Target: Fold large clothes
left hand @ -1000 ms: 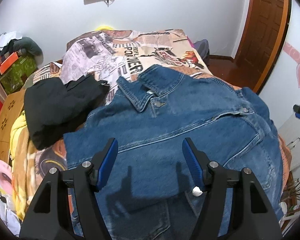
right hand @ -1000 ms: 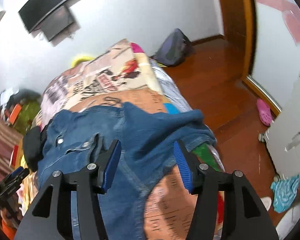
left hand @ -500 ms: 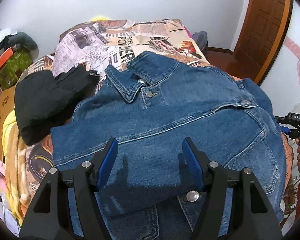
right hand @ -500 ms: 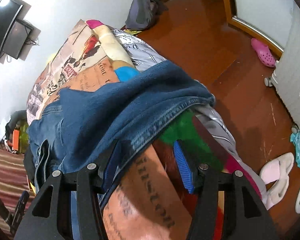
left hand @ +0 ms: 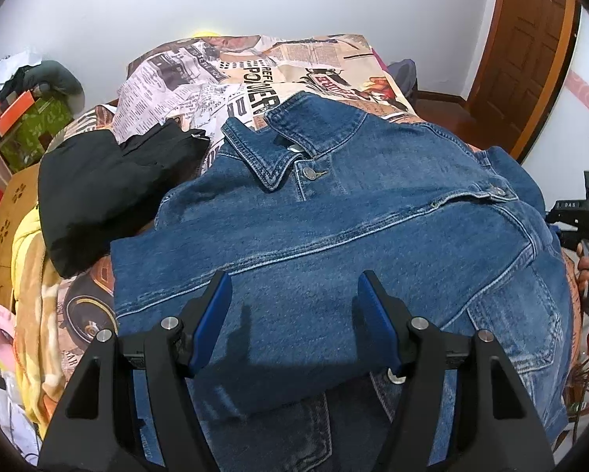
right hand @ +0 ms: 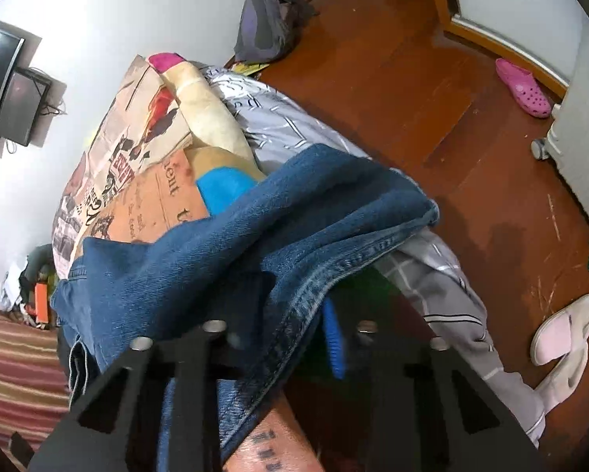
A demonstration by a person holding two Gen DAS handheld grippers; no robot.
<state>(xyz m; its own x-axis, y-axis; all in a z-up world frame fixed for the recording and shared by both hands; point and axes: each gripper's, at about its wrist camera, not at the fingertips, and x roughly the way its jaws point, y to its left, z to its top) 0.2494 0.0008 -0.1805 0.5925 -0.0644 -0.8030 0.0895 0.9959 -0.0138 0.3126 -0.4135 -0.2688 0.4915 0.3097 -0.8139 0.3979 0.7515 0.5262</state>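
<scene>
A blue denim jacket (left hand: 334, 216) lies spread front-up on the bed, collar toward the far wall. My left gripper (left hand: 294, 314) hovers open just above its near folded part, nothing between the blue pads. At the bed's right edge the jacket's hem (right hand: 334, 271) hangs over the side. My right gripper (right hand: 298, 326) is closing on that hem: the denim runs between the jaws, one blue pad (right hand: 334, 338) lies against it and the other is hidden under the cloth. In the left wrist view the right gripper's black handle (left hand: 581, 216) and a hand show at the far right.
A black garment (left hand: 109, 185) lies left of the jacket on the newspaper-print bedspread (left hand: 255, 78). Yellow blanket (left hand: 31, 295) and clutter sit at the left. Beyond the bed's right edge is wooden floor (right hand: 432, 98) with a pink clog (right hand: 522, 86), a slipper (right hand: 562, 330) and a backpack (right hand: 271, 27).
The right gripper has dropped and rolled toward the bed's right edge, and its jaws have narrowed around the jacket's hem. The left gripper has stayed open over the jacket.
</scene>
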